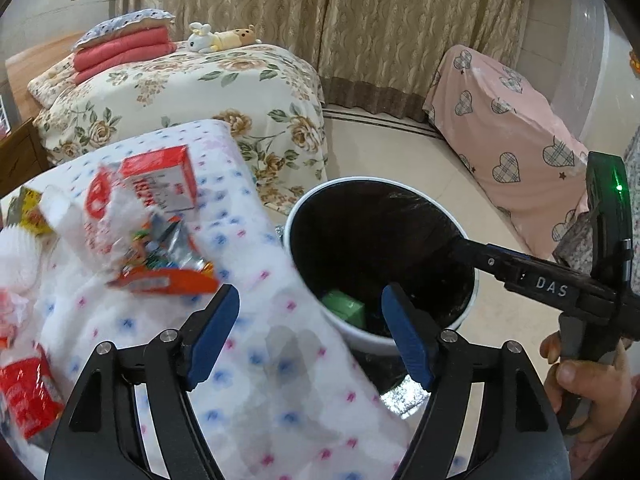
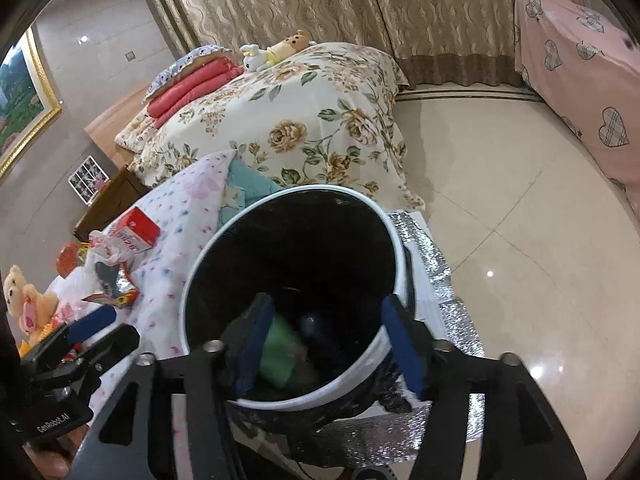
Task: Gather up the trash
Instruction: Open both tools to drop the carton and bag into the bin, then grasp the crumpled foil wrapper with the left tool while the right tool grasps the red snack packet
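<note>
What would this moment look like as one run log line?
left gripper: open, empty, over spotted cloth | right gripper: open, empty, over trash bin | green item in bin | wrappers uncollected

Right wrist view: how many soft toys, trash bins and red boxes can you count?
soft toys: 3 (white bunny, spotted yellow toy, teddy bear)
trash bin: 1
red box: 1
Total: 5
</note>
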